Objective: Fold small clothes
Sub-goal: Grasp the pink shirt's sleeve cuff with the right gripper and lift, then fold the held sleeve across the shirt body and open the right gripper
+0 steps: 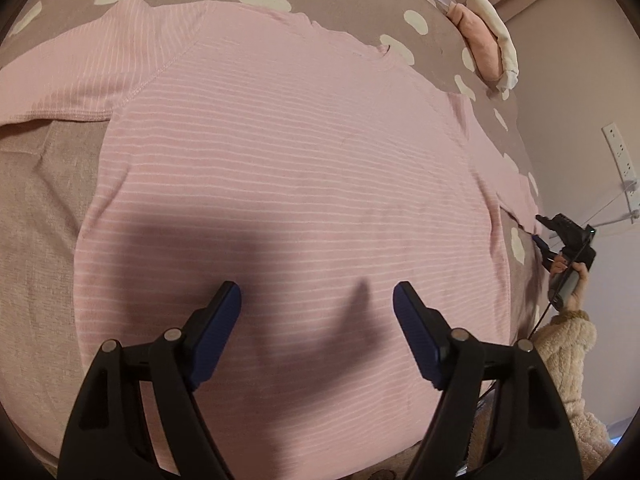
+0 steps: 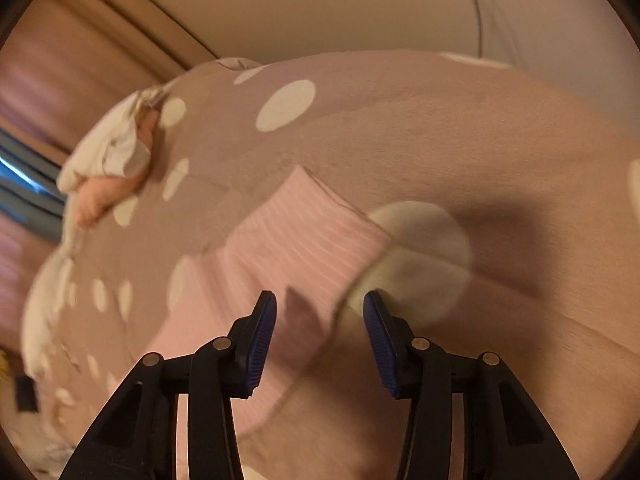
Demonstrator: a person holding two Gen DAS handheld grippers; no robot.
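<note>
Across the bed's point(image 1: 360, 8) middle the pink striped top point(image 1: 300, 160) lies flat, sleeves out, unfolded. Left gripper point(image 1: 317, 300) and right gripper point(image 2: 320, 312): fingers spread, empty. I judge folding barely begun; a folded pile point(image 1: 486, 40) waits near the far edge.

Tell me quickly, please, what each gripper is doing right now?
Left gripper: open, holding nothing, over the pink striped top.
Right gripper: open, holding nothing, over the top's sleeve.
</note>
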